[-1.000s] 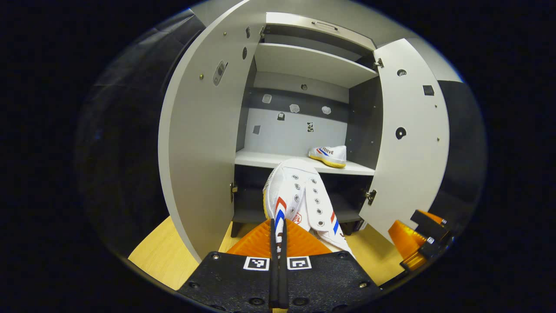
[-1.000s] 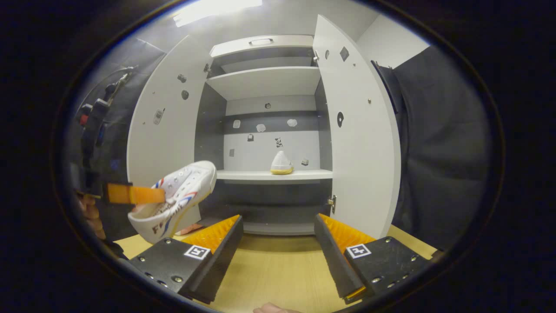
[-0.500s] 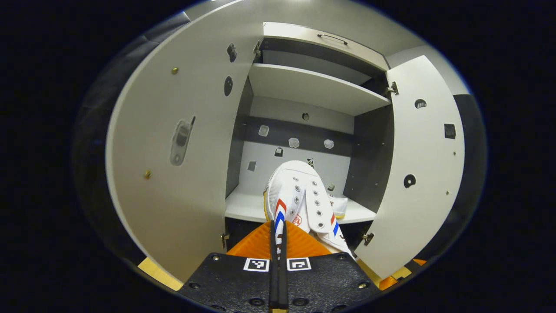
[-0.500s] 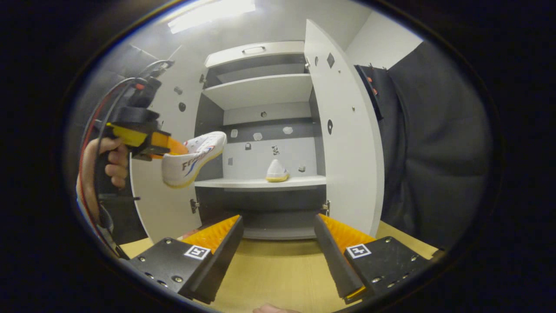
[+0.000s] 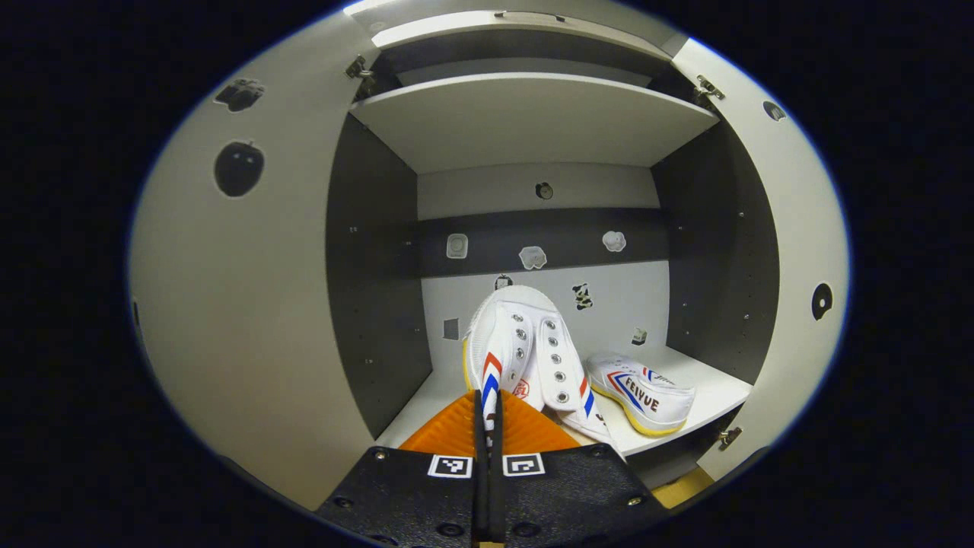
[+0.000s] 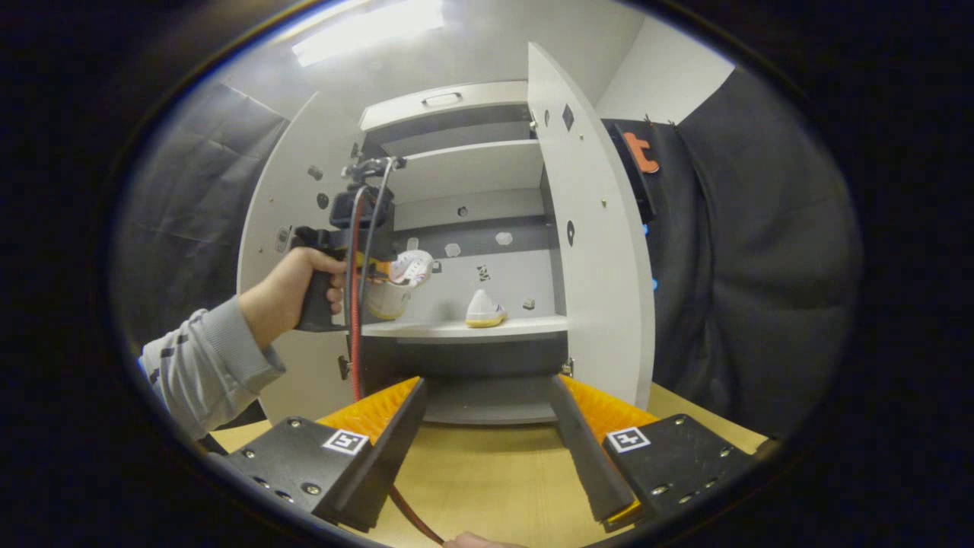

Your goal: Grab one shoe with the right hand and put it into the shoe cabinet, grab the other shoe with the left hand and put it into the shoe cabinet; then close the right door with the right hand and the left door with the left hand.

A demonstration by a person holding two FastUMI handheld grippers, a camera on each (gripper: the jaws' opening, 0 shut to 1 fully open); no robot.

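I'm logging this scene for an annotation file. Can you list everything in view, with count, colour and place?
shoe cabinet: one, grey, straight ahead.
cabinet doors: two, pale grey, both open, left door, right door.
shoe on the shelf: one, white with a yellow sole, right side of the middle shelf.
held shoe: one, white with red and blue stripes, over the shelf's left side.
floor: light wood.
left tongs: shut on the held shoe.
right tongs: open, holding nothing, low before the cabinet.
hand: holds the left tongs' grip.

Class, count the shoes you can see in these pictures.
2. One shoe is clamped in the left hand-held gripper above the middle shelf; the other shoe lies on that shelf.
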